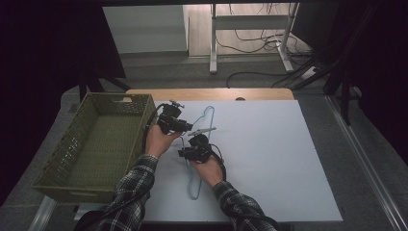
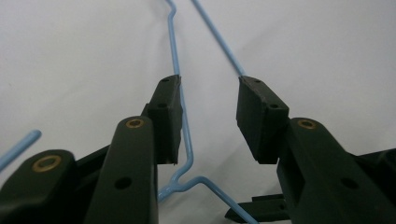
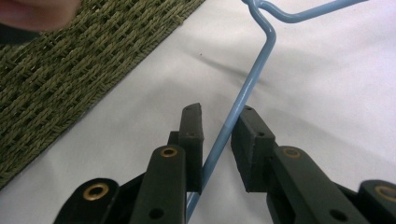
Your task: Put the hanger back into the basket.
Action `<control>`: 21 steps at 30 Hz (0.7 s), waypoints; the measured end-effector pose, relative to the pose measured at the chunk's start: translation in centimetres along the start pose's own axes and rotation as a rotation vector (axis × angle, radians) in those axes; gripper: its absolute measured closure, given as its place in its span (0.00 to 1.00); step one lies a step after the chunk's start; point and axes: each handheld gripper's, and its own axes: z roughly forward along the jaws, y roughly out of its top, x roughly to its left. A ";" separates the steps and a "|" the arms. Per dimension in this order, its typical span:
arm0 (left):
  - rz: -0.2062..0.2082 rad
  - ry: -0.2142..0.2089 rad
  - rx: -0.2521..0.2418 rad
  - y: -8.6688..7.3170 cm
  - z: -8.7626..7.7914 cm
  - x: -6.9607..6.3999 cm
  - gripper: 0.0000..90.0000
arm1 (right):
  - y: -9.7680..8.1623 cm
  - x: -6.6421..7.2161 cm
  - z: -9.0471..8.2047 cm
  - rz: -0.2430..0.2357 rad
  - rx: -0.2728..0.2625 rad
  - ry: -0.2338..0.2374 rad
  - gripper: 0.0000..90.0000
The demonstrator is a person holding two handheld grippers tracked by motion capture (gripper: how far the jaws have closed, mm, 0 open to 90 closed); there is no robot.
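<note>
The room around my white table sheet [image 1: 269, 159] is dim, near black at both sides; the sheet itself is the brightest patch, evenly lit without glare. Beyond it the floor sits in grey half-light. Up close, my black jaws blur at the bottom edge, and the blue wire hanger [image 3: 243, 100] throws a soft, faint shadow on the sheet beside it.

The right hand [image 1: 208, 169] hides part of the blue hanger [image 1: 208, 114].
</note>
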 end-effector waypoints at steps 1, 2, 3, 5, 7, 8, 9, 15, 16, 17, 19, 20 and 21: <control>0.005 0.006 -0.008 0.1 -0.2 -0.1 0.63 | 0.0 0.0 0.0 0.000 -0.002 -0.005 0.83; 0.014 0.013 -0.018 0.1 -0.4 -0.2 0.60 | 0.0 0.0 -0.1 0.000 -0.003 -0.005 0.83; 0.015 0.018 -0.020 0.1 -0.6 -0.3 0.58 | 0.0 0.0 -0.2 0.001 -0.004 -0.007 0.83; 0.020 0.032 -0.036 0.0 -0.8 -0.4 0.53 | 0.1 0.0 -0.3 0.004 -0.006 -0.007 0.83; 0.026 0.048 -0.047 0.0 -1.1 -0.5 0.47 | 0.1 0.0 -0.5 0.007 -0.008 -0.011 0.84; 0.031 0.052 -0.053 0.0 -1.3 -0.5 0.45 | 0.1 0.0 -0.6 0.007 -0.010 -0.012 0.84; 0.034 0.054 -0.065 0.0 -1.5 -0.6 0.42 | 0.2 0.0 -0.7 0.008 -0.013 -0.012 0.84; 0.040 0.074 -0.144 0.3 -3.4 -1.1 0.26 | 0.6 -0.1 -1.8 0.017 -0.028 -0.022 0.88; 0.038 0.069 -0.155 0.4 -3.9 -1.2 0.23 | 0.6 -0.1 -1.9 0.021 -0.030 -0.021 0.88; 0.035 0.064 -0.162 0.5 -4.2 -1.2 0.20 | 0.7 -0.2 -2.1 0.028 -0.032 -0.019 0.89; 0.039 0.069 -0.158 0.7 -4.8 -1.4 0.15 | 0.9 -0.3 -2.6 0.056 -0.038 -0.016 0.91; 0.049 0.067 -0.160 0.8 -5.0 -1.5 0.12 | 1.0 -0.3 -2.7 0.061 -0.041 -0.016 0.92; 0.058 0.068 -0.157 0.8 -5.3 -1.5 0.11 | 1.1 -0.4 -2.9 0.064 -0.040 -0.020 0.94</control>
